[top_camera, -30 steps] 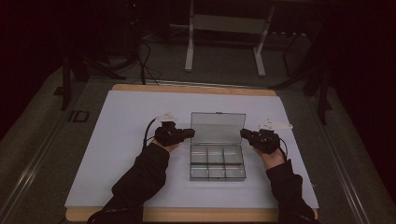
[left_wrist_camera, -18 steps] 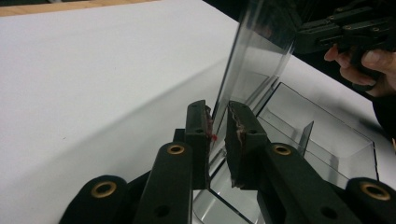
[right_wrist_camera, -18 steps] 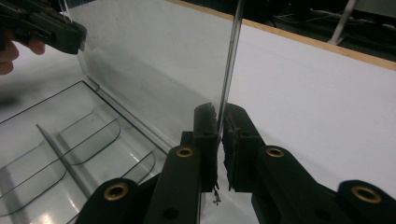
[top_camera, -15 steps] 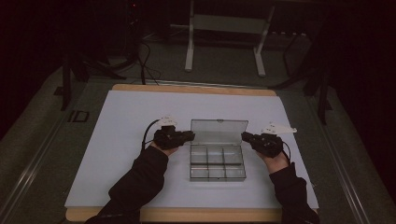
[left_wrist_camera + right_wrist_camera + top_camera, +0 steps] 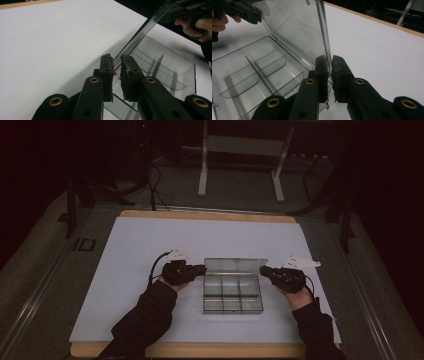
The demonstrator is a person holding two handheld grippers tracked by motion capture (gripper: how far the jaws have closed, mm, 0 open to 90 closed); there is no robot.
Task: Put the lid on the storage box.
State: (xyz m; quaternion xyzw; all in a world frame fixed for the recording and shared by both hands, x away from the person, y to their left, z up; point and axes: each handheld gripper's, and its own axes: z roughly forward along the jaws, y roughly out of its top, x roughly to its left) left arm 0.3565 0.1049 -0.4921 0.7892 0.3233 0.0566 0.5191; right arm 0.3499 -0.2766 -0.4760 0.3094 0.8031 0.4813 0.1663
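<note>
Two hand-held grippers pinch the see-through plastic lid (image 5: 235, 265) of the clear plastic box with little compartments (image 5: 232, 292). The left hand-held gripper (image 5: 116, 66) is shut tight on one side edge, and the right hand-held gripper (image 5: 329, 65) is shut tight on the other. A second ago the lid leaned back more; now it tips forward over the box. I think they are closing it. The box sits in the middle of the white bench (image 5: 140, 245).

The clear compartment box (image 5: 232, 292) lies mid-table, its lid (image 5: 235, 265) raised about upright.
</note>
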